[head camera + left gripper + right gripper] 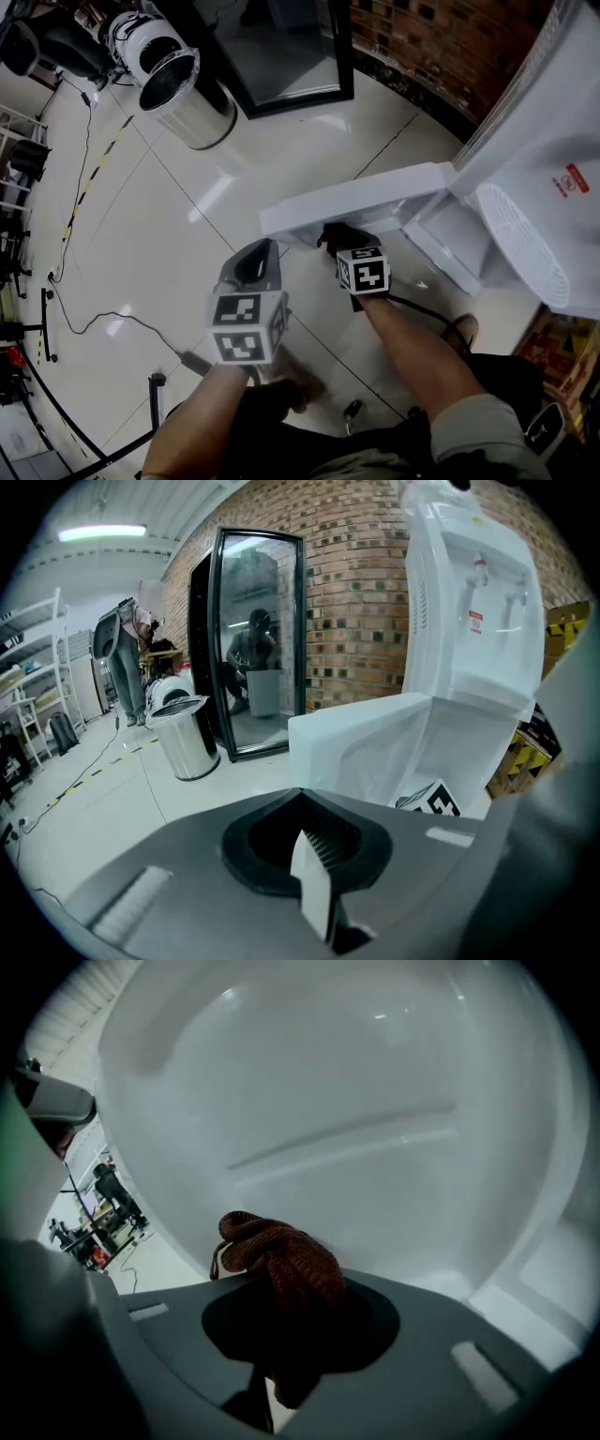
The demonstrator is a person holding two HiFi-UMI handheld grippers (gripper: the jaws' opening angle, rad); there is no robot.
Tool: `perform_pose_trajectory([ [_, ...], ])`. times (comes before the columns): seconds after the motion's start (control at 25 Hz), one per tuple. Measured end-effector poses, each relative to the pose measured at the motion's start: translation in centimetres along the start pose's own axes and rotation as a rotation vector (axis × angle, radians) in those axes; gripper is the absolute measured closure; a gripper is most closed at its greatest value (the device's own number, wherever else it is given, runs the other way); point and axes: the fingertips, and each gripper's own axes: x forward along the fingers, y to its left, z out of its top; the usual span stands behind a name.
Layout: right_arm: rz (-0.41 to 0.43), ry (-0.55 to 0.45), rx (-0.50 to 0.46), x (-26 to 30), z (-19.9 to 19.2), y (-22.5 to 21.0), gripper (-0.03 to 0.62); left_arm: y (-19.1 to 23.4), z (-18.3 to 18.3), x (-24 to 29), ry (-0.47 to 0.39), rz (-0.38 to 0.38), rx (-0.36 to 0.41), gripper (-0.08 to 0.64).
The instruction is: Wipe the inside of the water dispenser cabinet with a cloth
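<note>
A white water dispenser (548, 122) stands at the right, its cabinet door (356, 202) swung open over the floor. My right gripper (339, 236) reaches under that door, shut on a reddish-brown knitted cloth (281, 1260). In the right gripper view the bunched cloth sits close to a smooth white moulded surface (356, 1119); I cannot tell whether they touch. My left gripper (255, 262) hangs over the floor left of the door, shut and holding nothing. From the left gripper view I see the dispenser (469, 592) and the door (375, 742) ahead.
A steel waste bin (187, 94) stands on the tiled floor at the back left. Beside it a black-framed glass panel (281, 56) leans against a brick wall (441, 37). Cables (94, 323) trail over the floor at the left. Yellow boxes (562, 347) sit by the dispenser.
</note>
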Motion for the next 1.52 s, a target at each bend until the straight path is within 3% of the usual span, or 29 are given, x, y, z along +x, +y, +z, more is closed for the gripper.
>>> perform_pose_trajectory([
  [0.32,-0.112,-0.06,0.178,-2.3,0.3,-4.9,0.492,0.2,0.1,0.1,0.008,0.016,0.0,0.56],
  [0.84,-0.452,-0.167,0.397,-10.1,-0.9,-17.0,0.492,-0.2,-0.2,-0.1,0.012,0.011,0.031,0.56],
  [1.12,-0.424,-0.159,0.453,-9.6,-0.8,-18.6,0.492,-0.5,-0.5,-0.3,0.012,0.002,0.028,0.56],
  [1.24,-0.444,-0.149,0.407,-9.8,-1.0,-18.4,0.492,-0.5,-0.6,-0.3,0.019,-0.007,0.029,0.56],
  [1.32,-0.439,-0.131,0.299,-9.4,-1.3,-16.9,0.492,-0.5,-0.5,-0.3,0.014,-0.011,0.024,0.56],
  [1.4,-0.381,-0.102,0.156,-8.2,-1.7,-14.0,0.492,-0.5,-0.5,-0.3,0.013,-0.012,0.017,0.56],
  [1.52,-0.219,-0.044,-0.004,-5.5,-3.2,-7.8,0.492,-0.6,-0.6,-0.4,0.016,-0.015,0.012,0.56],
])
